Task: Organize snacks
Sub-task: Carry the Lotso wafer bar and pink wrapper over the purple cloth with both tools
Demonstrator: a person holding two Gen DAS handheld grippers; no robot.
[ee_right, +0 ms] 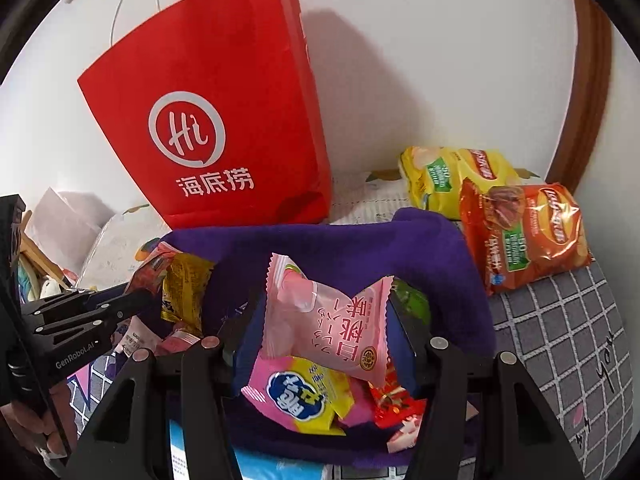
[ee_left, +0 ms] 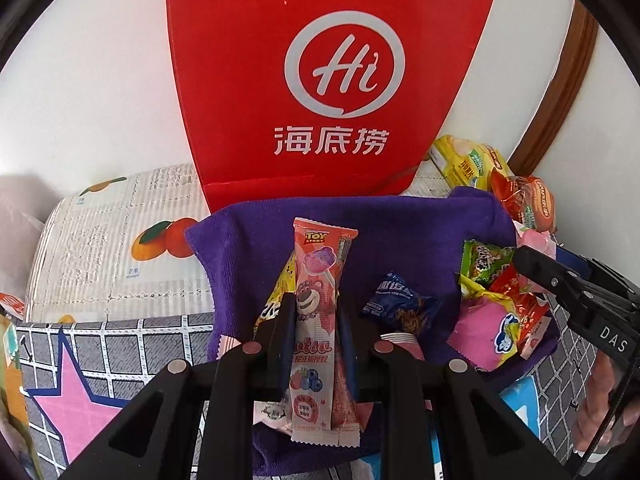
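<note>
My left gripper (ee_left: 316,320) is shut on a long pink lollipop packet (ee_left: 318,280) with a bear printed on it, held above a purple cloth (ee_left: 240,256). Over the same purple cloth (ee_right: 400,248), my right gripper (ee_right: 326,320) is shut on a pink peach-flavour snack packet (ee_right: 332,328). A blue cookie packet (ee_left: 404,308) lies on the cloth. A heap of small snacks (ee_left: 496,304) lies at its right side. Below the right gripper lies a pink and yellow packet (ee_right: 304,396). The other gripper (ee_right: 120,308) shows at the left of the right wrist view.
A red paper bag (ee_left: 328,80) stands against the white wall behind the cloth. A yellow chip bag (ee_right: 452,184) and an orange chip bag (ee_right: 524,232) lie to the right on the grey checked cover (ee_right: 560,320). A brown wooden frame (ee_right: 588,88) rises at the right.
</note>
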